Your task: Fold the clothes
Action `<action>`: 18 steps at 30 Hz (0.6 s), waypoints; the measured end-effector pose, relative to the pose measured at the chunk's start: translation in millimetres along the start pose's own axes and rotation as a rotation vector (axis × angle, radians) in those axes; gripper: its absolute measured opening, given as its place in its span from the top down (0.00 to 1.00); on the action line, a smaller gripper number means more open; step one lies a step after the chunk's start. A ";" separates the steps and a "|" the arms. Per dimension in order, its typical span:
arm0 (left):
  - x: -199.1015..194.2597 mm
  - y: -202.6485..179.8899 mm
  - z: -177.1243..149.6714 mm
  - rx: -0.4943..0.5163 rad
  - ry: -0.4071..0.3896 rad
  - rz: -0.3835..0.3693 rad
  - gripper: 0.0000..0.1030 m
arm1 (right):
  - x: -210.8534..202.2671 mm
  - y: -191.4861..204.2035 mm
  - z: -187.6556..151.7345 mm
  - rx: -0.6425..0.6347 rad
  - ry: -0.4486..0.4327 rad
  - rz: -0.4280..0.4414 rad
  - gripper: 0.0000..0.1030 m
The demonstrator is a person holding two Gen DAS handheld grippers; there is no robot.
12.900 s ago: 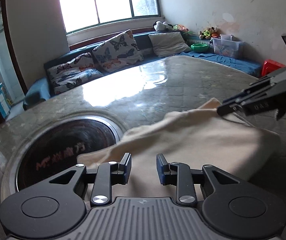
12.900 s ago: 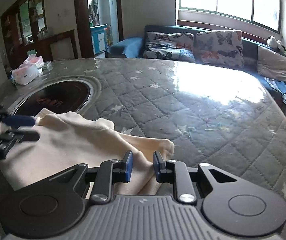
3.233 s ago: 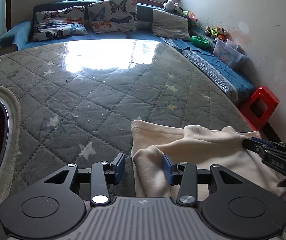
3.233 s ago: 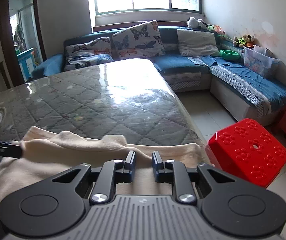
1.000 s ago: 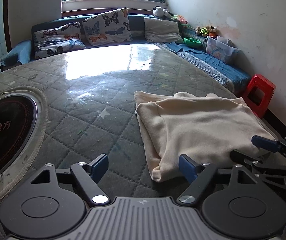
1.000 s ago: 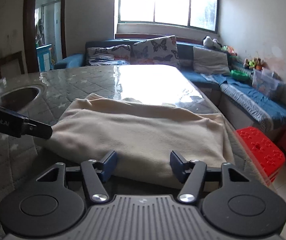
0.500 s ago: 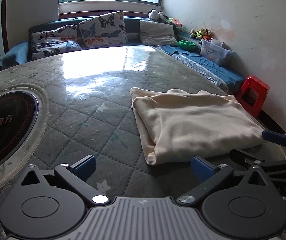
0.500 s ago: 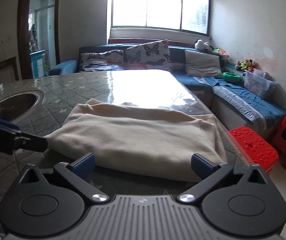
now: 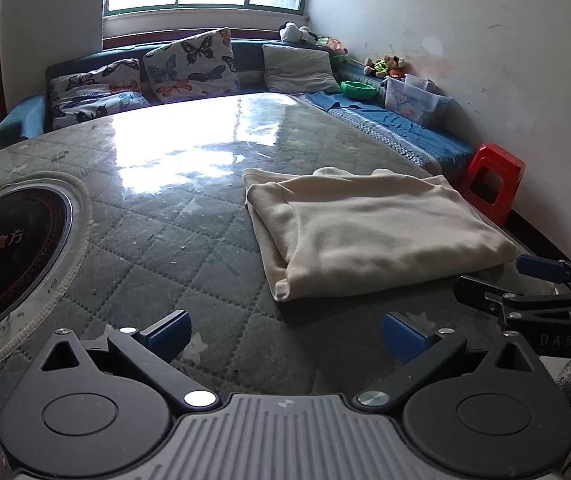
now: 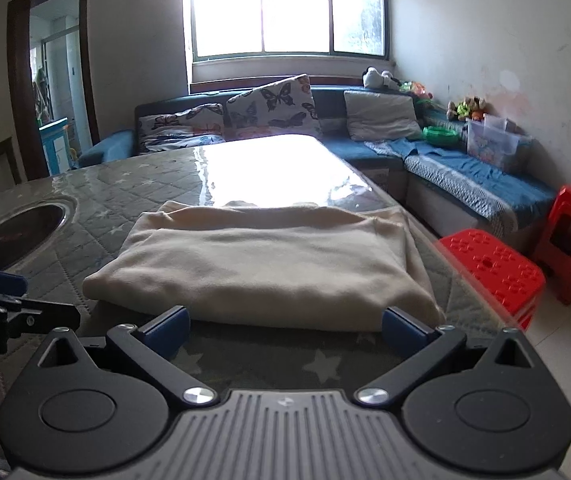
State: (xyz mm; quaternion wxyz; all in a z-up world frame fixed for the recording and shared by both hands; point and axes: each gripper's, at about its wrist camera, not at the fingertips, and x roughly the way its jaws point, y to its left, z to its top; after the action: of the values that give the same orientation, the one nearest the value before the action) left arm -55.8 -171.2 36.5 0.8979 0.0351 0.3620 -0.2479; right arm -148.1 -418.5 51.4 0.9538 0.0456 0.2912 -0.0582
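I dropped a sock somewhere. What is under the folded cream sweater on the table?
The cream sweater lies flat on the quilted star-pattern table cover, which shows all round it. Anything beneath its folded layers is hidden, so a sock cannot be ruled out.

The tabletop [image 9: 157, 240] is covered with a grey-green quilted, star-patterned cloth under a glossy clear sheet. A folded cream garment [image 9: 369, 232] lies flat near its right edge. A round dark cooktop [image 9: 5, 256] is set into its left side.
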 end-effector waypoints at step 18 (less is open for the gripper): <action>-20.4 -3.9 -17.2 0.025 -0.035 -0.029 0.00 | -32.3 11.9 -14.2 0.016 -0.022 -0.055 0.00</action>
State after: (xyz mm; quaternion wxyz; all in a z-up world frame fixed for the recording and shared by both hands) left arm -81.1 -161.9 37.9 0.8999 0.0367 0.3436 -0.2660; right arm -180.9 -402.3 58.4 0.9546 0.0446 0.2815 -0.0871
